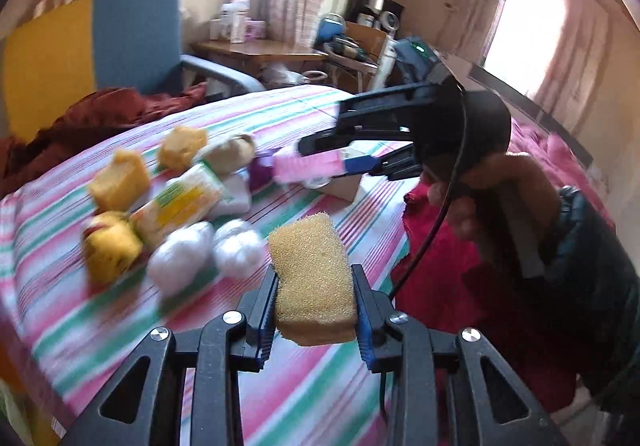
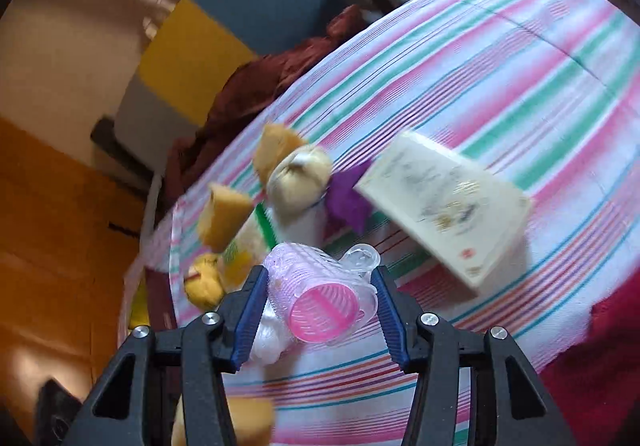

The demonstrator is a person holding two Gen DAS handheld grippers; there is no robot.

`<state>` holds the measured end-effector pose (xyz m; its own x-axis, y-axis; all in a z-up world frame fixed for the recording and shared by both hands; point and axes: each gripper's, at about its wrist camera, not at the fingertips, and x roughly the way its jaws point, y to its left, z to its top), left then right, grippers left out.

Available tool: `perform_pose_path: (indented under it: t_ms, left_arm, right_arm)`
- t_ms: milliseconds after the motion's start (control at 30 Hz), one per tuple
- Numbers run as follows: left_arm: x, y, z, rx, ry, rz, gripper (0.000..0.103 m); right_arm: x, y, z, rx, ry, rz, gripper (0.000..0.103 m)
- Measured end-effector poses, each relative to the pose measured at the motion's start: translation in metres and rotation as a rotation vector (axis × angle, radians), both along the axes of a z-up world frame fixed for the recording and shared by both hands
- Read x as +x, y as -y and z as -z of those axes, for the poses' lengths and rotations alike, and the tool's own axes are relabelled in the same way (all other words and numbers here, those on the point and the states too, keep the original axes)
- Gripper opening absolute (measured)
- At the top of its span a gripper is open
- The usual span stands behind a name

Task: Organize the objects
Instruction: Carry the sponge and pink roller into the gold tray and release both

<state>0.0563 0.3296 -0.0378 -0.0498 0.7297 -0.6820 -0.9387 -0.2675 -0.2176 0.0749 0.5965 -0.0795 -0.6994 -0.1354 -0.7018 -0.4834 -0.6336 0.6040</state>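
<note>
Sponge (image 1: 314,278): clamped between the left gripper (image 1: 316,310) jaws, above the striped bedspread (image 1: 280,398), near the pile.
Hair roller (image 2: 320,296): pink, gripped by the right gripper (image 2: 322,320), over the pile's near edge.
Pile (image 1: 172,202): other sponges, a packet, white bundles, heaped together on the bedspread.
White box (image 2: 444,206): just beside the pile.
Progress: judged midway; both held items and the heap remain unsorted.

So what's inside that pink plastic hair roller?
The pink plastic hair roller, held in the right gripper, shows a hollow core with one crossbar; deeper inside is hidden.
</note>
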Motion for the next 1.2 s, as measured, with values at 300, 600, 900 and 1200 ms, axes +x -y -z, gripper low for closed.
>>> perform_pose_path:
  t_ms: [300,600,900,1200]
  left_arm:
    - [-0.039,0.129,-0.03,0.038,-0.016,-0.296,0.033]
    - [-0.087,0.256,-0.019,-0.005,-0.028,-0.667,0.034]
    - [-0.102,0.318,0.016,-0.067,0.006,-0.814,0.035]
    - [-0.096,0.332,0.015,0.007,0.034,-0.795,0.035]
  right_arm:
    - [-0.016,0.058,-0.044,0.126,-0.085,-0.144,0.054]
    - [-0.08,0.193,-0.077,0.135,-0.146,-0.447,0.054]
    - [-0.172,0.321,-0.053,0.135,-0.033,-0.687,0.054]
    - [-0.211,0.41,-0.032,0.01,-0.013,-0.8,0.054]
